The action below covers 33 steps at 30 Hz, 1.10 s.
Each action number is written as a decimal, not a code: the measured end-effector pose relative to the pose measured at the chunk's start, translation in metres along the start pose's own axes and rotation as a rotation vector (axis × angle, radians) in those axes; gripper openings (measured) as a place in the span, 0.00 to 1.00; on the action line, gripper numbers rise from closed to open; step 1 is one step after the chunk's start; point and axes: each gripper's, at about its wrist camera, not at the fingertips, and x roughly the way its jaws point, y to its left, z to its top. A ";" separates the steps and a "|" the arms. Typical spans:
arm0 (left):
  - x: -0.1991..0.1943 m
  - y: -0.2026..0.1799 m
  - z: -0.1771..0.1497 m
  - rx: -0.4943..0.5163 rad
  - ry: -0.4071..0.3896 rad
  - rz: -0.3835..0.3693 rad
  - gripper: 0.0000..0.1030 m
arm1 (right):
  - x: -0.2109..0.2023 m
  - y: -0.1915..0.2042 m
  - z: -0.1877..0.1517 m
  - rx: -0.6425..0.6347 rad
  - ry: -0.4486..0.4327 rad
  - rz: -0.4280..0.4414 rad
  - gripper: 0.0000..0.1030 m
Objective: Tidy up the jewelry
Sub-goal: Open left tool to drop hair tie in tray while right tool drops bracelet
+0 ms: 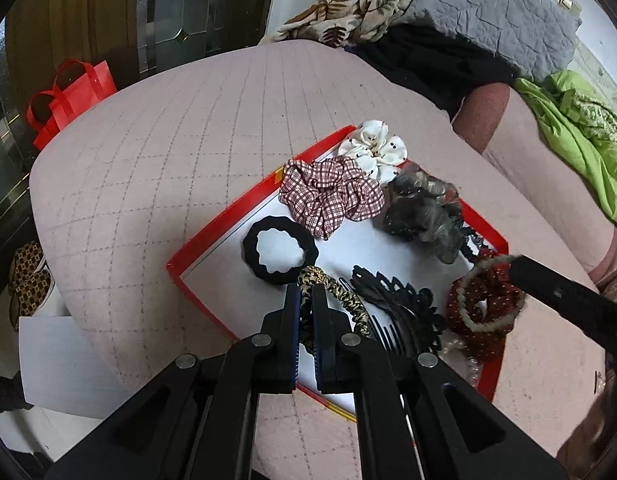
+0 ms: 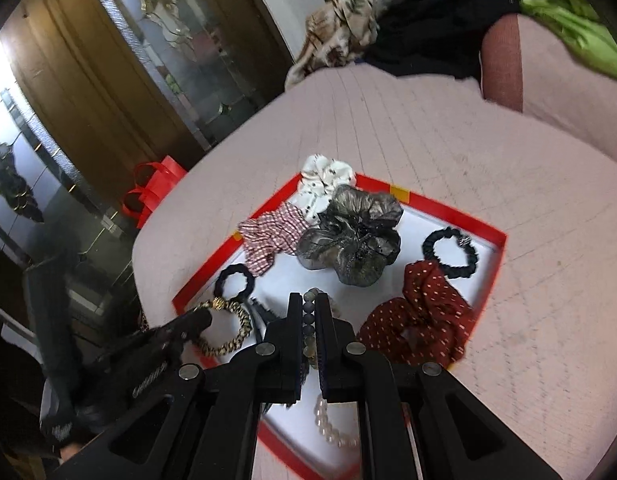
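A red tray [image 1: 228,216] with a white floor lies on a pink quilted cushion. My left gripper [image 1: 305,292] is shut on a leopard-print hair tie [image 1: 348,304] just above the tray's near edge. Beside it lie a black scrunchie [image 1: 280,254] and a black comb clip [image 1: 396,300]. My right gripper [image 2: 310,304] is shut on a bead bracelet [image 2: 309,320]. In the left wrist view that bracelet [image 1: 462,292] hangs over a red dotted scrunchie [image 1: 484,308]. Checked [image 1: 328,196], white [image 1: 374,150] and grey [image 1: 424,208] scrunchies fill the far end. A pearl bracelet [image 2: 332,428] lies under my right gripper.
The pink cushion [image 1: 168,140] stretches left and beyond the tray. Piled clothes [image 1: 368,4] and a green cloth [image 1: 580,136] sit at the back and right. A red bag [image 1: 72,96], sandals [image 1: 28,280] and a white sheet [image 1: 60,360] are on the floor at left.
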 end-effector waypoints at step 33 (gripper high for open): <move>-0.026 -0.017 -0.002 0.010 -0.088 0.003 0.42 | -0.005 -0.027 -0.013 0.072 0.017 0.002 0.41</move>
